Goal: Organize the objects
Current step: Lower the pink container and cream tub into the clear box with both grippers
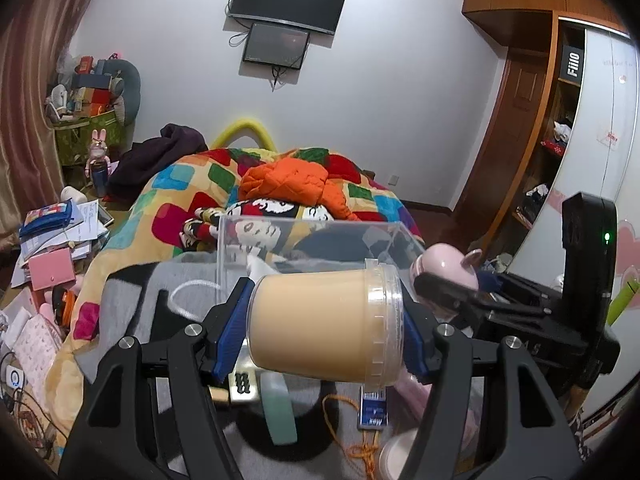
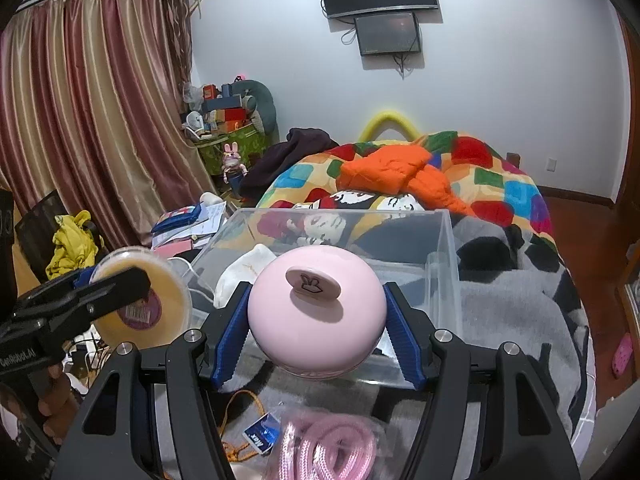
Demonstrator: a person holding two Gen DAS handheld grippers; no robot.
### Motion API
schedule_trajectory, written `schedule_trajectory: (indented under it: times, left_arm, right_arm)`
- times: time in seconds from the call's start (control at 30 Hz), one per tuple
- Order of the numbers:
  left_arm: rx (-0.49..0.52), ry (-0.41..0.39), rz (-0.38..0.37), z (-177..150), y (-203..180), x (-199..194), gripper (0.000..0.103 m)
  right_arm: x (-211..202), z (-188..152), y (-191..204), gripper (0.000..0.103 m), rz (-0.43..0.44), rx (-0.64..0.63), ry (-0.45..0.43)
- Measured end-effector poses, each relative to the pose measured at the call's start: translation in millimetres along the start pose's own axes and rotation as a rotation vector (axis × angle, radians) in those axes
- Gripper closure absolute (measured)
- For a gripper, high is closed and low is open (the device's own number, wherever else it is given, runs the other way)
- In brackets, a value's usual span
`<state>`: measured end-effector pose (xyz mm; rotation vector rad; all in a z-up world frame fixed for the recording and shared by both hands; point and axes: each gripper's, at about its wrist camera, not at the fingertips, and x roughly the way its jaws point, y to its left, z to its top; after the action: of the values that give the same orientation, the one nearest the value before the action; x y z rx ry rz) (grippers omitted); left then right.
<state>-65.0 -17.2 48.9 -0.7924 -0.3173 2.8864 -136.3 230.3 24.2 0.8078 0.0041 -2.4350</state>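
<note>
The left gripper [image 1: 326, 322] clamps a tan cylindrical plastic jar with a clear lid [image 1: 320, 324] sideways between its blue pads, lifted just before the clear plastic box [image 1: 280, 236] on the grey blanket [image 2: 516, 312]. The right gripper [image 2: 316, 330] squeezes a round pink container with a bunny knob [image 2: 316, 320], also at the box's near wall.

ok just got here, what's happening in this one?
A person is tidying things off a bed with a pair of tongs in each hand. The left tongs are clamped on a tan jar held sideways, lid to the right. The right tongs grip a round pink container with a small knob on top. Both are held up just in front of a clear plastic bin on the grey blanket; the bin already holds something white. Neither item is in yet.
</note>
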Motion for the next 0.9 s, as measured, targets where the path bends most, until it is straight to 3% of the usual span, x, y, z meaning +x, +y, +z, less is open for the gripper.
schedule_trajectory:
  times: [0.5, 0.9]
  left_arm:
    - [0.030, 0.008, 0.039, 20.2, -4.6, 34.3, 0.038]
    - [0.045, 0.063, 0.068, 19.0, -4.1, 71.6, 0.038]
  right_arm:
    - [22.4, 14.7, -10.4, 0.043, -0.025, 0.004, 0.016]
    - [51.4, 7.2, -24.9, 0.043, -0.057, 0.017, 0.082]
